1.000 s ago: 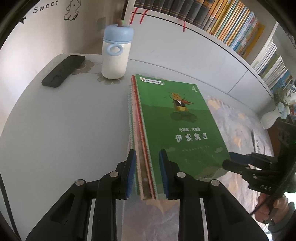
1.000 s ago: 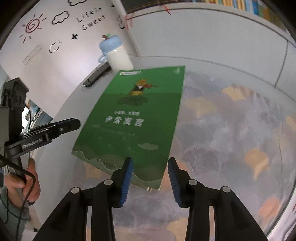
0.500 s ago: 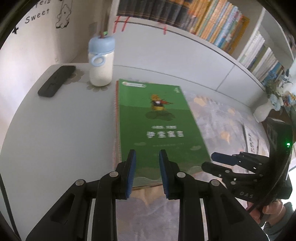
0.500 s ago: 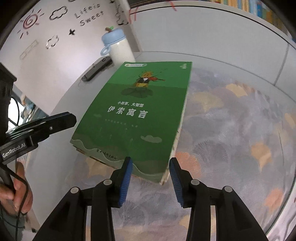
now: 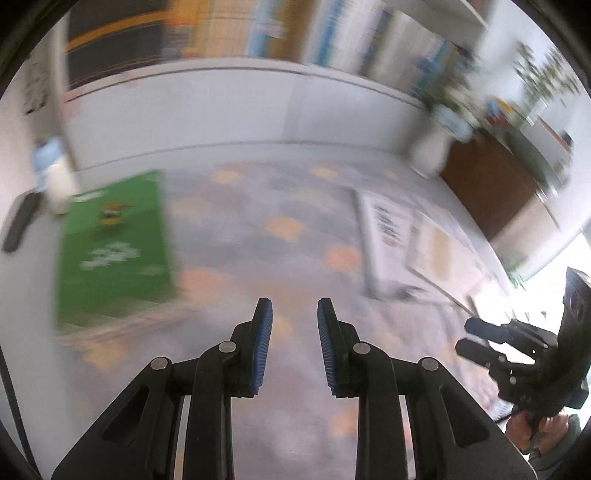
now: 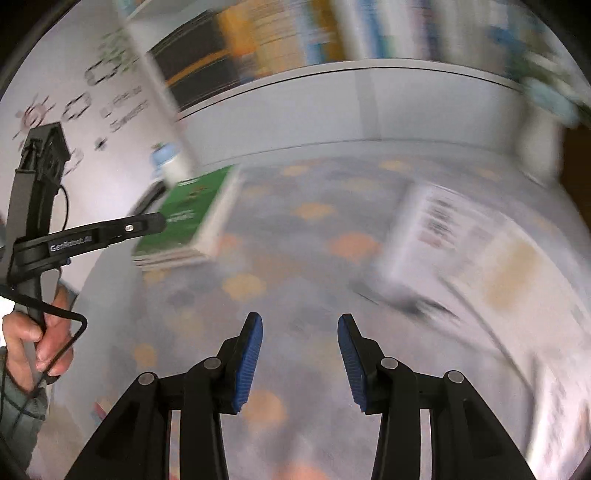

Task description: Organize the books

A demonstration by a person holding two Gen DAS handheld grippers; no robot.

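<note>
Both my grippers swung away from the green book stack [image 5: 114, 247], now at ten o'clock on the table [image 5: 295, 435], left gripper [image 5: 294, 345] narrowly parted, empty, right gripper [image 6: 300, 363] wider, empty, white books [image 6: 472, 243] at two o'clock.

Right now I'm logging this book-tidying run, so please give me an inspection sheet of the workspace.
Surface: white desk under a grey mat with orange leaf shapes.
Job's things: green-covered book stack lying flat at the left; pale white books lying at the right, blurred.
Clutter: white bottle with blue lid, flat black device, white vase of flowers.
Grippers: left gripper and right gripper both hold nothing, jaws apart, above the mat.
Cables: black cable looping by the person's left hand.
Surroundings: bookshelf full of blurred books; wall with decals.
</note>
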